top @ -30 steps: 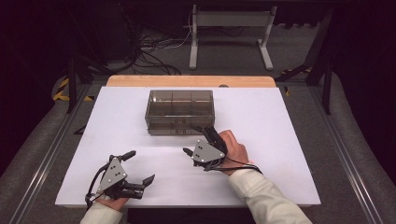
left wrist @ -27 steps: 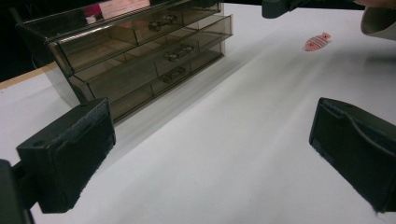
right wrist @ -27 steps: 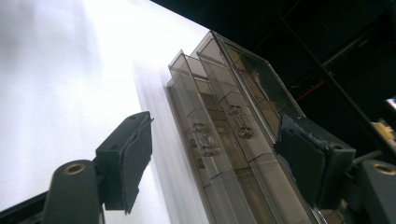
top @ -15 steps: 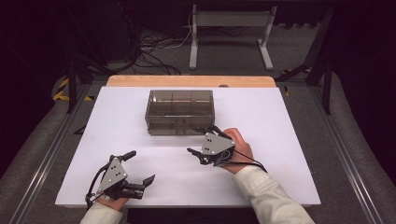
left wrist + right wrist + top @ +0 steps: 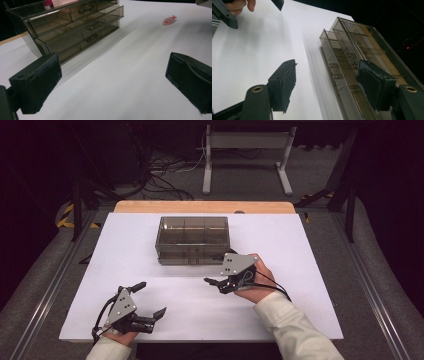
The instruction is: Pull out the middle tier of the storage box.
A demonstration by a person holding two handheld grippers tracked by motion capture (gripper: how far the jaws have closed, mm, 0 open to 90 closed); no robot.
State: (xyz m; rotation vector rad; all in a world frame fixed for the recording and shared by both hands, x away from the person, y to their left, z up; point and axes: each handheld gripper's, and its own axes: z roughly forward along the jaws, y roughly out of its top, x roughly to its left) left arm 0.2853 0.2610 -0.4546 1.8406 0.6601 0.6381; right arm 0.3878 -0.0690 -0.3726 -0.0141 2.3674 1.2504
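The right gripper (image 5: pixel 216 282), jaws apart and empty after widening slightly, hovers near the smoky drawer organizer (image 5: pixel 192 239); next (I'd guess) comes pinching a drawer knob (image 5: pixel 333 70). The left gripper (image 5: pixel 149 300) rests spread.

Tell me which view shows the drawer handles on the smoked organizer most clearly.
The left gripper view: the organizer faces the camera, with three small handles stacked down its front. The right gripper view shows the handles tilted and partly behind a jaw. The high view shows the organizer from above, handles barely discernible.
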